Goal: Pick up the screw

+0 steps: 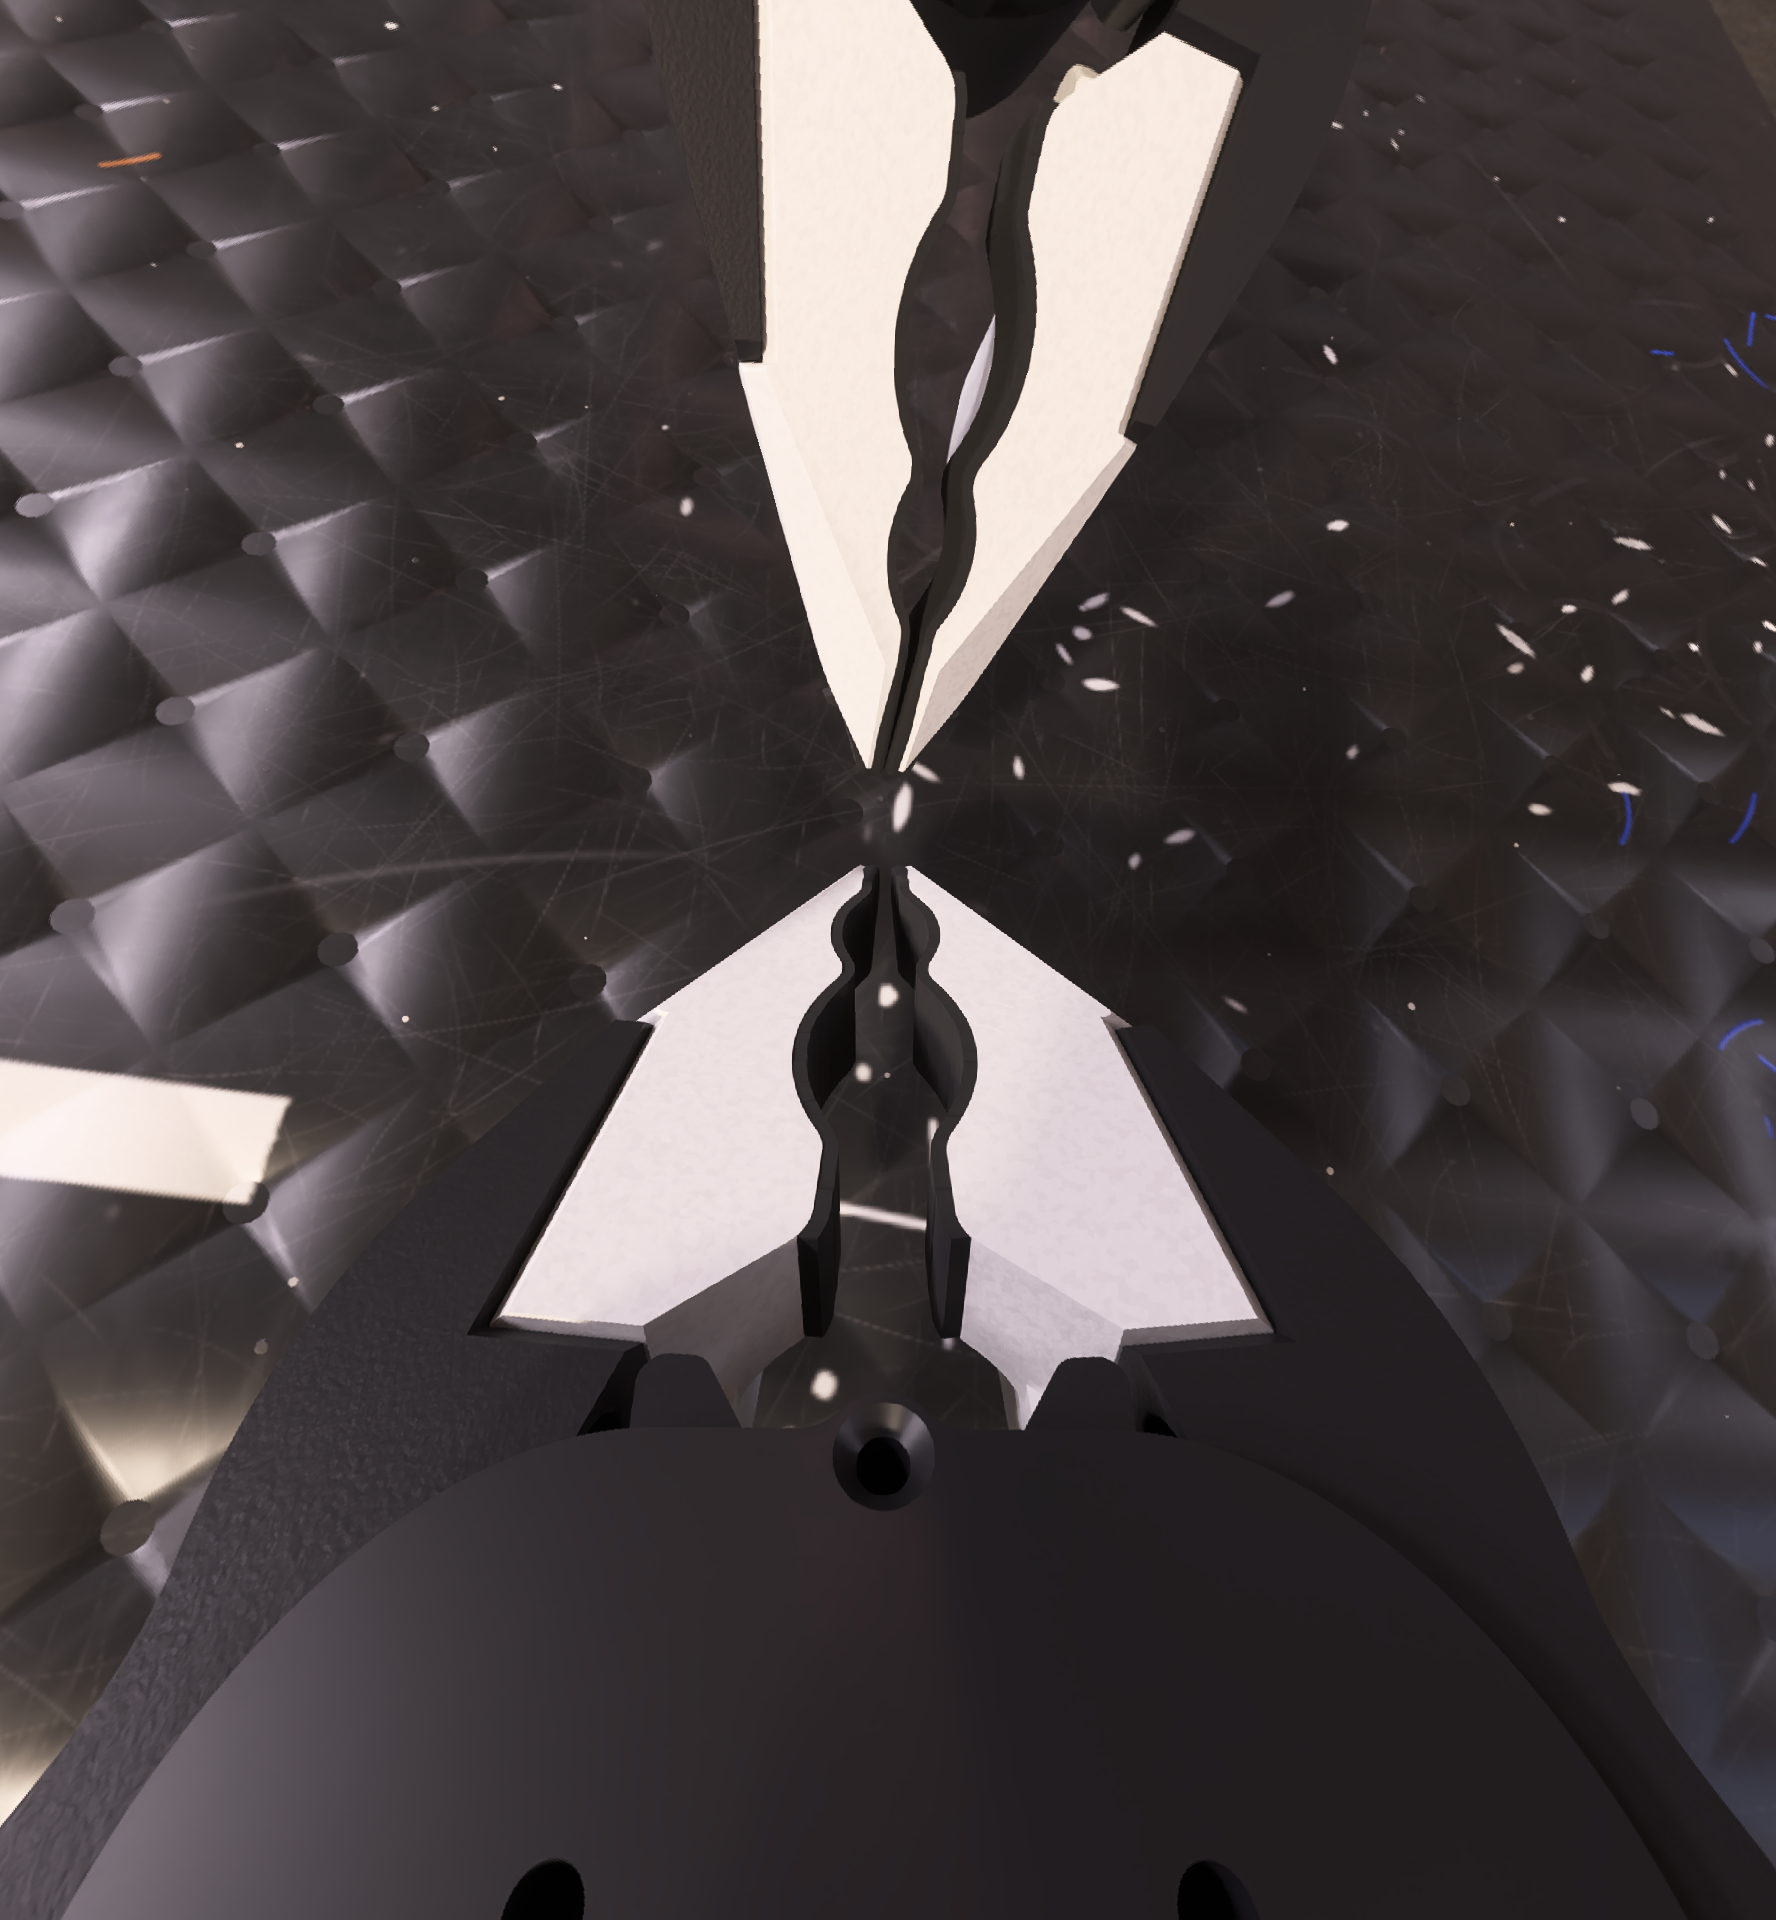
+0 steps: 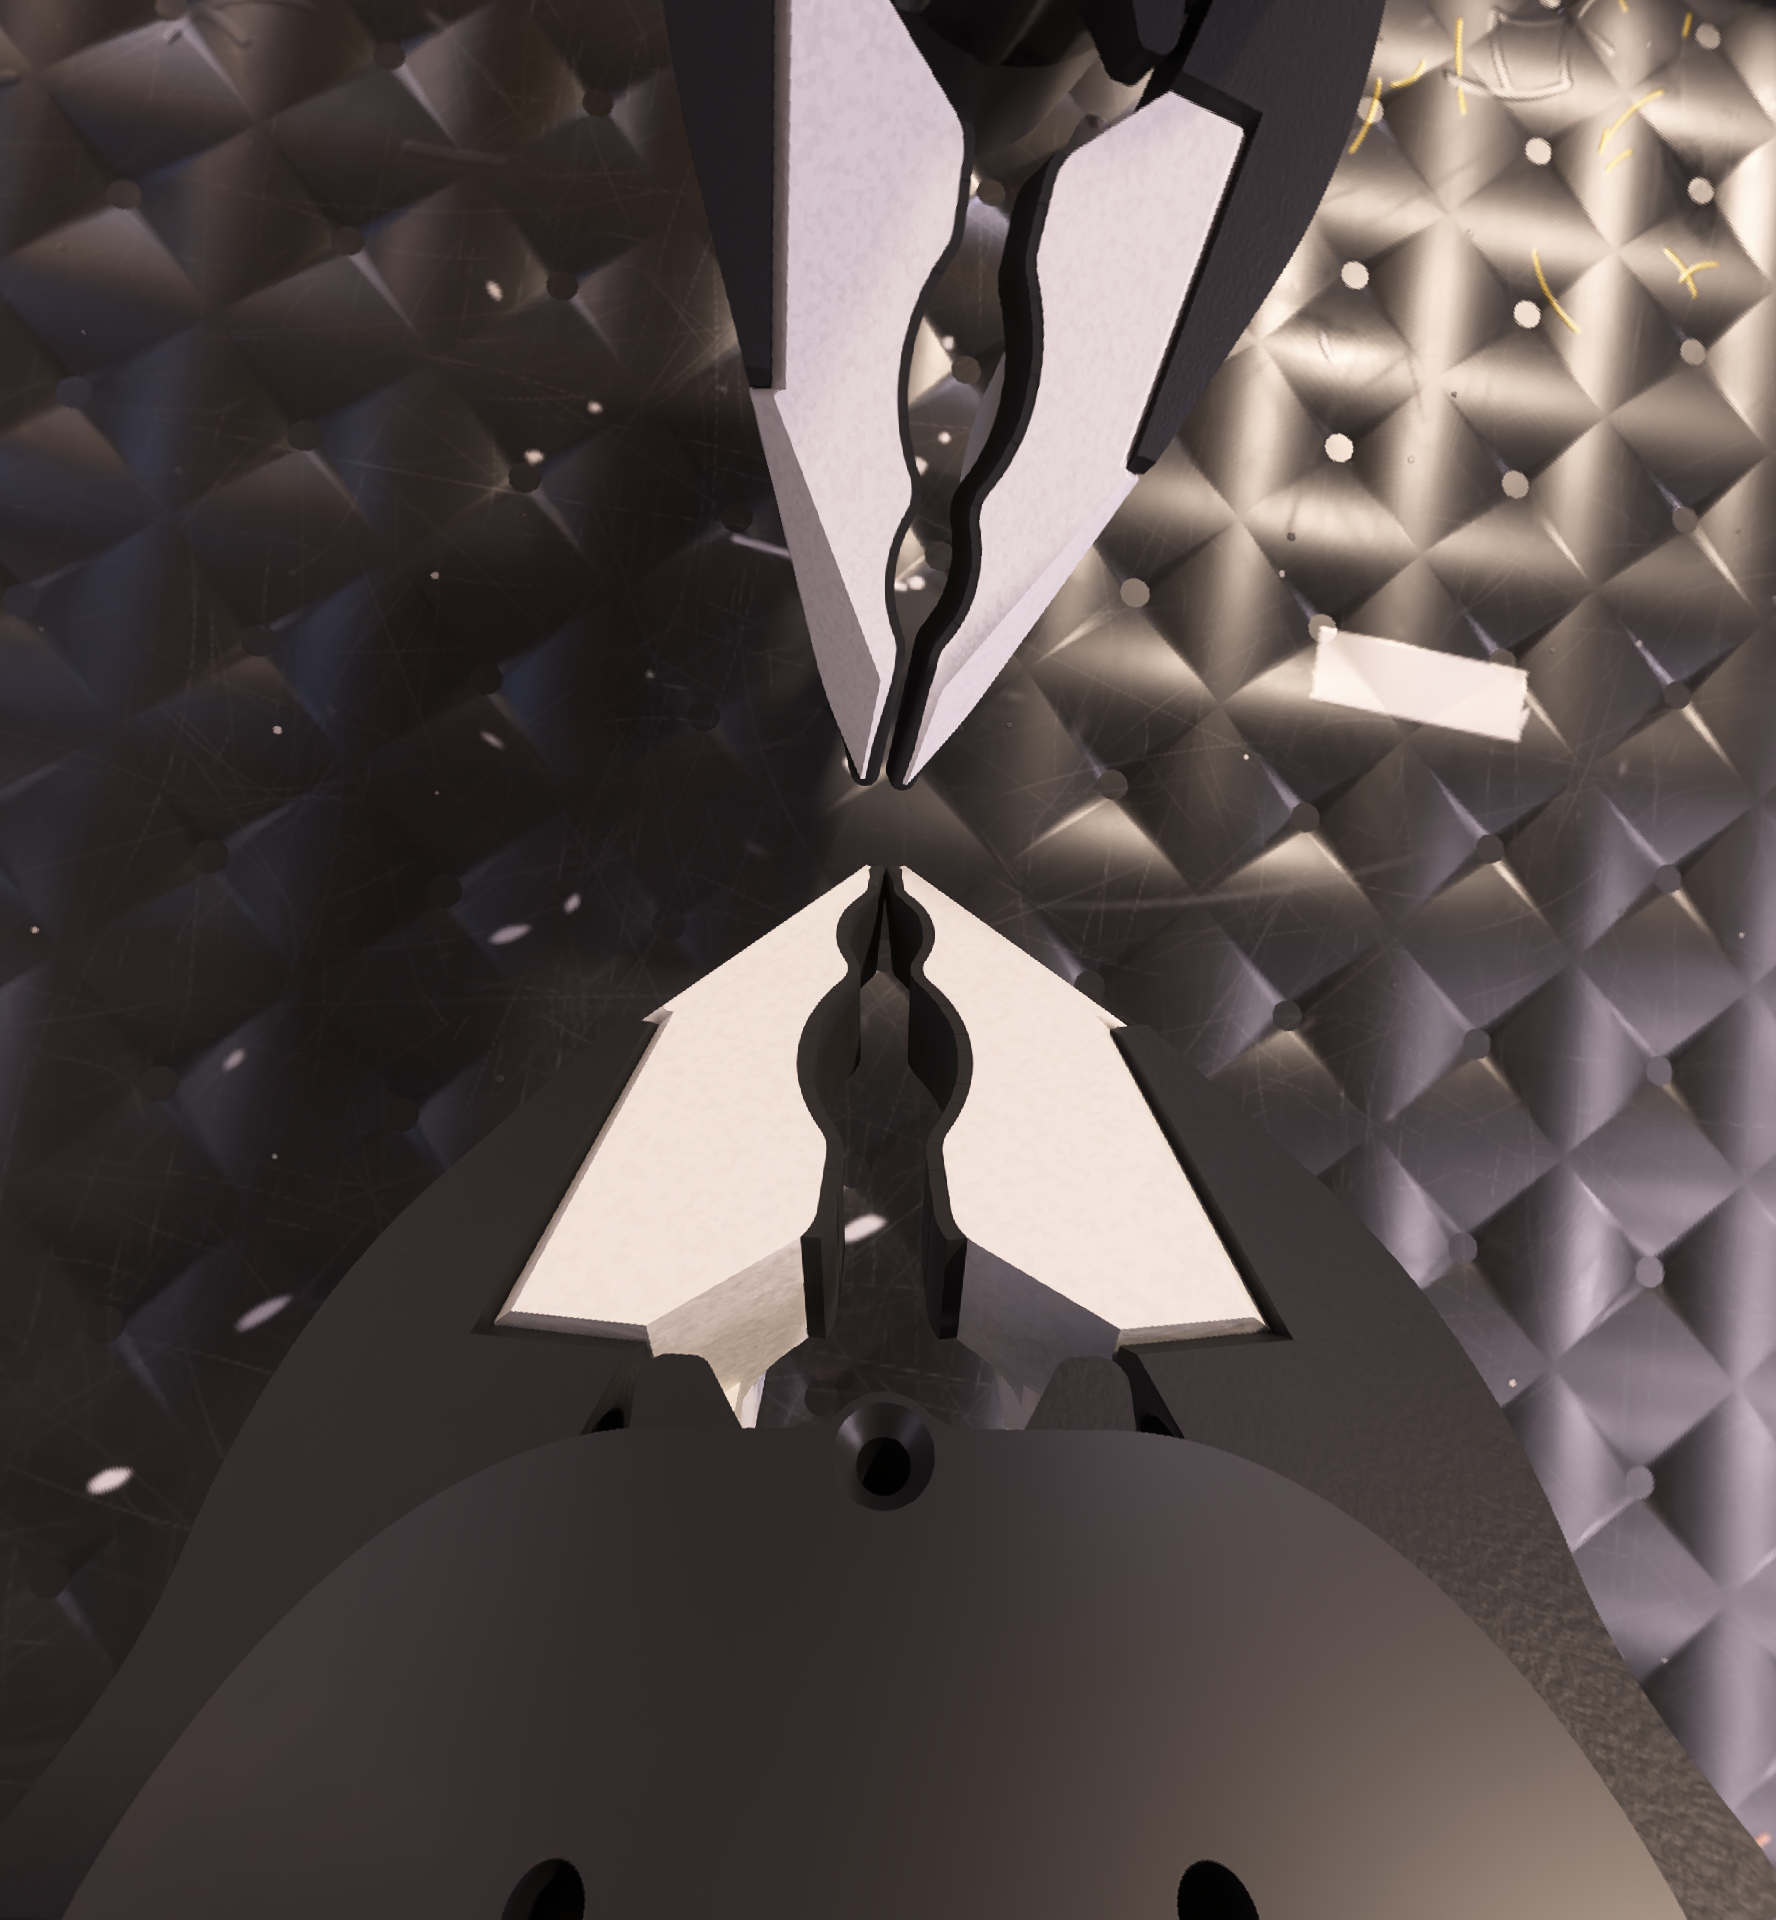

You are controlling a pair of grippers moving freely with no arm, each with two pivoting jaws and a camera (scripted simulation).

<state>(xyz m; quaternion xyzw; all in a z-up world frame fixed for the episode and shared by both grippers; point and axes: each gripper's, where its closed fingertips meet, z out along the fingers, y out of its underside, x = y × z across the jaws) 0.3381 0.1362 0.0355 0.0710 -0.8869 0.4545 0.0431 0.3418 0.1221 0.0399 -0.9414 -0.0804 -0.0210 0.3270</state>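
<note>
The left gripper (image 1: 885, 871) is seen clenched, tips together, with nothing gripped; the right gripper (image 2: 885, 869) is likewise clenched and empty, tip to tip with it above the shiny quilted metal surface (image 2: 1486, 935); the screw cannot be made out; a pale strip (image 2: 1416, 684) is seen lying nearby.

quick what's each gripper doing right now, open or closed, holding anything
Left gripper: shut, tips together, nothing visible between them.
Right gripper: shut, tips together, nothing visible between them.
</note>
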